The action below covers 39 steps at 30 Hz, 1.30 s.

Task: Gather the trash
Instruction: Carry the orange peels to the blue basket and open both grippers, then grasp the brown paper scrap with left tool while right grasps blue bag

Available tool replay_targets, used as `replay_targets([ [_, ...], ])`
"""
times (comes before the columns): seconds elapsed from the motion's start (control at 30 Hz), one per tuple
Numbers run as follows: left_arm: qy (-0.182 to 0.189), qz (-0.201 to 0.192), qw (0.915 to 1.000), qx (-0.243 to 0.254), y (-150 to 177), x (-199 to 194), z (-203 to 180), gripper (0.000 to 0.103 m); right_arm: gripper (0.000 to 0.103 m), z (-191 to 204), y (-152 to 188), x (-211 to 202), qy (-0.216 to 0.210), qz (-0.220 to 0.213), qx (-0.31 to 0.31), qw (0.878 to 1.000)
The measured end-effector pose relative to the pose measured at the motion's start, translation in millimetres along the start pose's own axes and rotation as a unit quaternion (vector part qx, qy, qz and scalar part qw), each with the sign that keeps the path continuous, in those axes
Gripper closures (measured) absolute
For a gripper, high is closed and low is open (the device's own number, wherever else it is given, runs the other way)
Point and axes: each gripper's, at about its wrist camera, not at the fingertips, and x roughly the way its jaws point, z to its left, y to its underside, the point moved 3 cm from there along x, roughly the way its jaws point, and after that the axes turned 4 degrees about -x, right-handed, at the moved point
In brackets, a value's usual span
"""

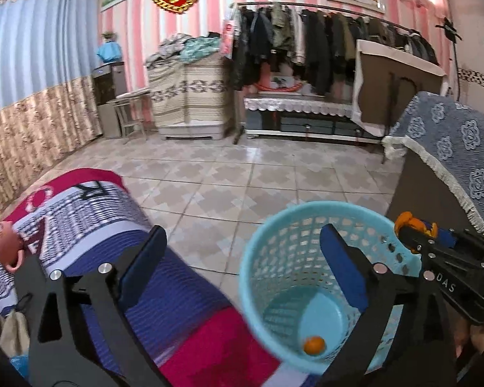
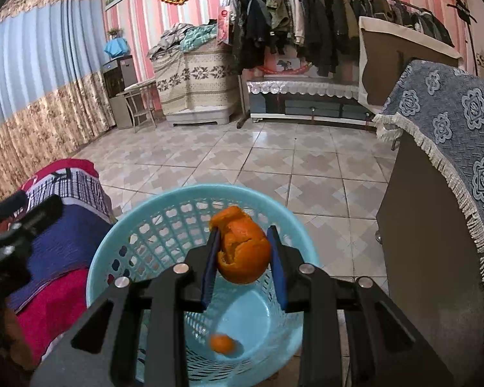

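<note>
Right wrist view: right gripper (image 2: 243, 251) pinching torn orange peel (image 2: 243, 251) above pale-blue plastic mesh basket (image 2: 113, 242). Left gripper (image 1: 242, 258) spread, empty, beside basket. Risk: peel sticking to pad, dropping outside rim.

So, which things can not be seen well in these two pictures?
- Left wrist view: the peel in the right claw is mostly hidden behind the bin rim and the claw body.
- Both views: the orange piece on the bin floor is blurred; its kind is unclear.
- Left view: the pink object is cut by the edge.
- Right view: the left claw is dark and cut off.
</note>
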Motion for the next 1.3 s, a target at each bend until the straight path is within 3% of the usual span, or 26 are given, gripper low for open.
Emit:
replay_targets([
  [0.07, -0.015, -0.004, 0.9999, -0.004, 1.2, -8.5, 12.4, 0.006, 0.072, 6.1, 0.8, 2.0, 0.002, 0.002, -0.005, 1.000],
  [0.1, -0.021, -0.005, 0.9997, -0.007, 1.6, -12.9, 18.9, 0.006, 0.062, 9.4, 0.6, 1.9, 0.004, 0.001, -0.005, 1.000],
  [0.13, -0.025, -0.006, 0.9996, -0.010, 1.0, -16.6, 23.7, 0.006, 0.040, 9.7, -0.5, 0.6, 0.003, -0.003, -0.003, 1.000],
  [0.2, -0.034, -0.008, 0.9992, -0.020, 0.3, -25.7, 36.4, 0.006, 0.022, 12.8, -5.0, -9.1, 0.004, -0.026, 0.004, 1.000],
  [0.3, -0.049, -0.012, 0.9978, -0.042, -2.9, -46.5, 60.3, 0.006, 0.016, 21.1, -11.8, -22.3, 0.007, -0.047, -0.002, 0.999],
  [0.57, -0.103, -0.045, 0.9918, -0.061, -2.9, -124.9, 115.5, 0.005, 0.009, 67.7, -7.3, -61.2, -0.022, -0.070, -0.040, 0.997],
  [0.77, -0.160, -0.045, 0.9833, -0.073, 15.2, -185.8, 170.3, 0.005, 0.007, 132.2, 7.3, -95.6, -0.080, -0.084, -0.114, 0.987],
  [1.0, -0.240, -0.002, 0.9650, -0.105, 81.3, -245.6, 250.4, 0.005, 0.007, 199.6, 32.9, -109.1, -0.145, -0.073, -0.172, 0.972],
  [1.13, -0.261, 0.039, 0.9541, -0.141, 130.6, -258.6, 287.3, 0.005, 0.007, 222.2, 46.5, -107.1, -0.159, -0.057, -0.199, 0.965],
  [1.3, -0.254, 0.091, 0.9441, -0.189, 185.6, -256.0, 305.4, 0.005, 0.007, 242.2, 56.2, -104.1, -0.180, -0.039, -0.209, 0.960],
])
